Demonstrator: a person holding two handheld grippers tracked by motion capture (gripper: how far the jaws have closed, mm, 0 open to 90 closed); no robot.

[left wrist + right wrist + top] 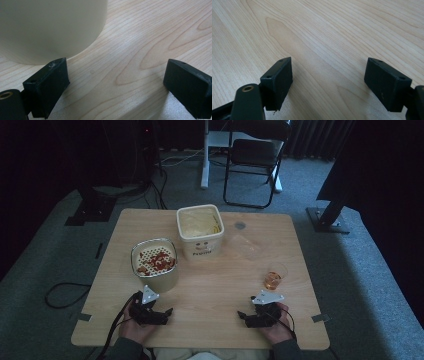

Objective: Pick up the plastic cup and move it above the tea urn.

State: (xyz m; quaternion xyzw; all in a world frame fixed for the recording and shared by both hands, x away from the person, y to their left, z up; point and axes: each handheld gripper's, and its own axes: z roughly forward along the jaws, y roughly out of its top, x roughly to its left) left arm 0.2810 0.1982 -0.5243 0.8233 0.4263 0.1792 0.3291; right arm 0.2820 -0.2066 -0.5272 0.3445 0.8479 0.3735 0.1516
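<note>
A: Round tin (155,265)?
B: On the table (215,295), left of centre. From the high view it holds red and pale pieces; in the left gripper view its cream wall (50,30) stands just beyond one jaw.
A: Grippers?
B: Left gripper (117,85) wide open, empty. Right gripper (328,82) wide open over bare wood, empty.
A: Beyond?
B: A cream tub (200,227) and a small glass (274,277) of amber liquid.
</note>
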